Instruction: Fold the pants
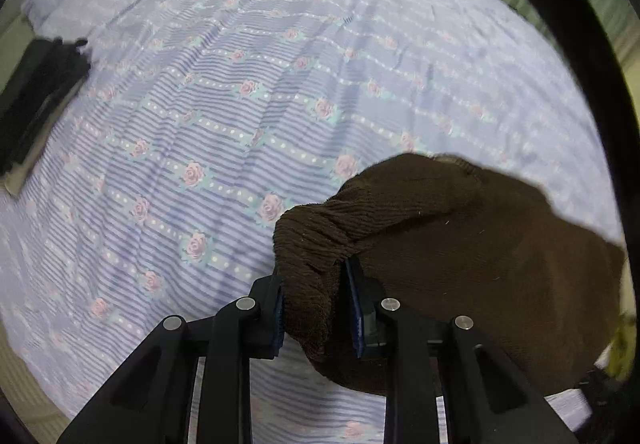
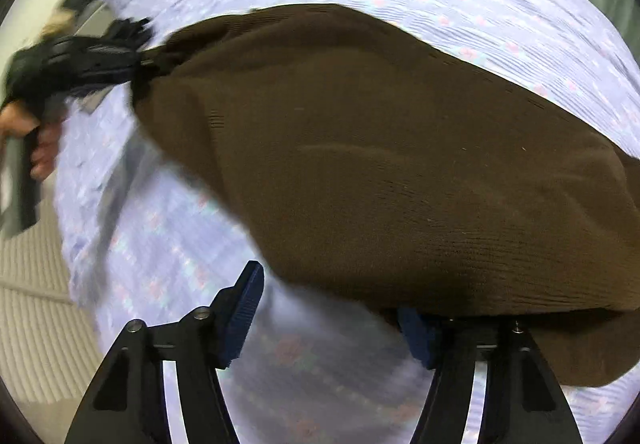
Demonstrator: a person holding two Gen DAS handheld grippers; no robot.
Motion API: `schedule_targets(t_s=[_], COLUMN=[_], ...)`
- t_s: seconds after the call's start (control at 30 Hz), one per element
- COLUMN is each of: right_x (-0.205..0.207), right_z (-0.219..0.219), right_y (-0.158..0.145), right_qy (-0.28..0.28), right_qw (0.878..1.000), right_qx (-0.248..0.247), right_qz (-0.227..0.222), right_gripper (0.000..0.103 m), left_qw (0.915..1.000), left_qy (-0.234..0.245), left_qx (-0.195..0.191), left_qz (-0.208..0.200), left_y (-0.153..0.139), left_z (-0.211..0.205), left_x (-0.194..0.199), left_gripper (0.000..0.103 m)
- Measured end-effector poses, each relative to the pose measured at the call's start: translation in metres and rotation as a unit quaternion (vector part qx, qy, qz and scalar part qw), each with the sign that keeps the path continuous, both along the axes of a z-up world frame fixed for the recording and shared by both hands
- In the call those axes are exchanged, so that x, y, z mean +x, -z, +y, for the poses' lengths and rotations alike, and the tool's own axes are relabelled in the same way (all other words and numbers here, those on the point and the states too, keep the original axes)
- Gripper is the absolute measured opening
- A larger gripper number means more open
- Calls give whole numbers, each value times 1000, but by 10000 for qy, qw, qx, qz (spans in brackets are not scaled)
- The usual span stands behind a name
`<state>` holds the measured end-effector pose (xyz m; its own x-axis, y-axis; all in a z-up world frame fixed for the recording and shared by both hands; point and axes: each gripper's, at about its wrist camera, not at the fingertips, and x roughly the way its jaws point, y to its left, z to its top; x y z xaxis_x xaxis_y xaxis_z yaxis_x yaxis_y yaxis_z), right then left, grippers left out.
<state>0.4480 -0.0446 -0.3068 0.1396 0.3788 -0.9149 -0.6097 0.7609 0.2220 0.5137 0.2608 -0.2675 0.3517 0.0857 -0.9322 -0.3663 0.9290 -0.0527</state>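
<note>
Two blue-padded fingers (image 1: 357,304) of the left gripper (image 1: 318,308) are clamped on a bunched, ribbed edge of the brown pants (image 1: 460,252), with a fold of the knit squeezed between them and spilling over the tips. From that pinch the fabric is spread out to the right and lies over the bed (image 1: 240,84), which is covered in a lilac striped sheet with pink roses. In the right wrist view the right gripper (image 2: 332,320) is seen with its fingers (image 2: 240,320) wide apart; nothing is pinched, though the pants (image 2: 380,164) are draped right over the right-hand finger so its tip is hidden. The brown cloth is stretched across the middle of the bed toward the far left, where the left gripper (image 2: 92,60) is seen biting its corner, held by a hand (image 2: 24,132). A dark flat object (image 1: 36,100) is parked at the bed's left edge, too blurry to name.
</note>
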Motion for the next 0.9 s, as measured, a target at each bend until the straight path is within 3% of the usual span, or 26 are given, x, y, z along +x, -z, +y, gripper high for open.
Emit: schedule_targets(t_s=[0.03,0.1,0.17,0.3,0.4,0.53,0.63,0.73,0.83,0.9], right_x=[-7,-15,-18,-30,-43,-34,-14,12,43,63], right_z=[0,-1,-9,-44,-91,-169,-213,-247,-255,-250], right_y=[-2,-2,-6,-48,-86,-110,-105,-89,-65,-47], right_qy=[-135,-191,97,989,1693,2909,3477,3827,4010,3994], right_qw=[9999,9996,9996,9942,9814,9484,9292,9152,9098,9117], right_qx=[-31,-159,-211,419,646,653,506,545,521,546], right_qz=[-29,-157,-184,-109,-638,-1084,-1144,-1135,-931,-797], right_gripper=[65,65,66,67,73,73,72,71,63,62], left_qw=[9999,9983,9955,9810,9680,9525,9400,9245,9090,9060], left_qy=[75,345,489,1150,1971,2710,3087,3421,3748,3801], left_qx=[101,408,763,1548,1396,876,773,1049,1365,1481], left_qz=[58,226,263,-215,-685,-1073,-1228,-1318,-1211,-1134], left_y=[10,20,17,-26,-57,-68,-64,-44,-20,-10], left_z=[-12,-16,-24,-65,-115,-190,-243,-291,-327,-335], left_x=[7,7,-2,-31,-57,-77,-82,-78,-69,-62], left_gripper=[28,41,52,71,74,75,75,75,72,71])
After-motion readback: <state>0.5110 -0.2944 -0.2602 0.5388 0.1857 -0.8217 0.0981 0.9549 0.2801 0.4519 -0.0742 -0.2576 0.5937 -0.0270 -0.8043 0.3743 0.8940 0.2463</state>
